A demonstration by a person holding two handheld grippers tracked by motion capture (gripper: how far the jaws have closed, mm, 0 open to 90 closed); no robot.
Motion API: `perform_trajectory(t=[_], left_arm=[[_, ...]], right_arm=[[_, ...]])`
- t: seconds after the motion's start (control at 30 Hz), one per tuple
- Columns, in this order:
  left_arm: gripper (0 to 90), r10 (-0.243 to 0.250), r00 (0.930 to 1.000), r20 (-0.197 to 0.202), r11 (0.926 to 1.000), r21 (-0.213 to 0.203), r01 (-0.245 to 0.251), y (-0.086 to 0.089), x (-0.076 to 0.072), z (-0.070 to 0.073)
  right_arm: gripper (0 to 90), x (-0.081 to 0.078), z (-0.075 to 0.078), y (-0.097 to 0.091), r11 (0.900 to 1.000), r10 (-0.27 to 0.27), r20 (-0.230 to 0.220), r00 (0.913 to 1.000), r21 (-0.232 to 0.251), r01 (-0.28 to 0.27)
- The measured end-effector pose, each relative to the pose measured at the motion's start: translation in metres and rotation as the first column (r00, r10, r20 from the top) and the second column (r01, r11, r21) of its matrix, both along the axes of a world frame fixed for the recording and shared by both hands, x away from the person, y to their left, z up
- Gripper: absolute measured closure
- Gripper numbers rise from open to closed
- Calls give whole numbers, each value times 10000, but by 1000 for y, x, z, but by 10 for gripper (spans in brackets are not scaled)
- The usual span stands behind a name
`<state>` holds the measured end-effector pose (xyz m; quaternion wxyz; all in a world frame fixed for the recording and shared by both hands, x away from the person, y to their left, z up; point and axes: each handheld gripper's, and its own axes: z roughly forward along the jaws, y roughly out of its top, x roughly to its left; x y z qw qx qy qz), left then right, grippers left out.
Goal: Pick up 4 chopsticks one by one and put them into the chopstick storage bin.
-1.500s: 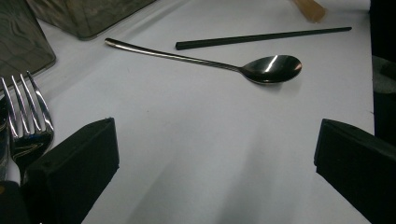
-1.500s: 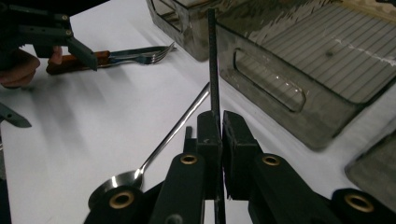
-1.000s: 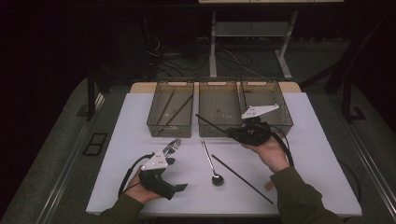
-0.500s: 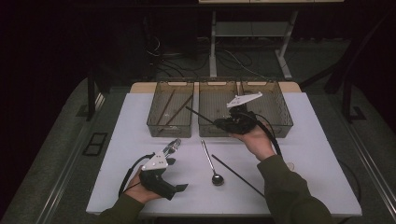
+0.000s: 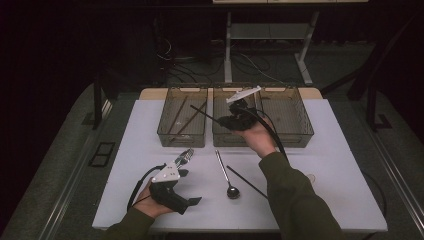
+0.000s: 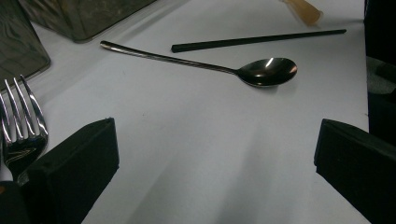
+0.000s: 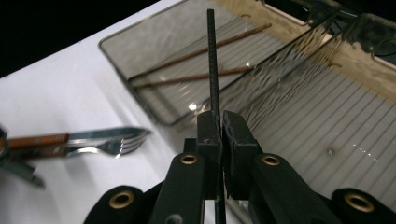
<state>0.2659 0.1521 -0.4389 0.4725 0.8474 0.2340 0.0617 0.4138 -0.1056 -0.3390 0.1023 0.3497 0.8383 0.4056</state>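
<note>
Black chopstick (image 5: 209, 117) pinched in right gripper (image 5: 234, 120), tip reaching over left tray (image 5: 183, 137) holding brown sticks, likely for sorting there. Nearer than that tray: left gripper (image 5: 176, 170), jaws apart, idle by fork (image 6: 21, 126); spoon (image 5: 227, 176), second chopstick (image 5: 246, 181) waiting.

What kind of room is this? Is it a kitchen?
Probably not a kitchen; more likely a lab or recording room. A white table stands in a dark room with cables on the floor, and cutlery is being sorted into three clear trays using hand-held grippers such as the right gripper.
</note>
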Motion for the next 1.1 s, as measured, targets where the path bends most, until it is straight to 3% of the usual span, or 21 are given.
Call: perform_trajectory(t=[0.4,1.1], left_arm=[[0,-35,10000,12,10000,-16,35,0,-1,1],[0,-107,9999,-30,9999,-130,107,0,0,0]], right_arm=[[862,29,6,37,9992,-307,-4,9995,-259,307],[862,78,-19,99,9931,-981,-505,9939,-694,945]])
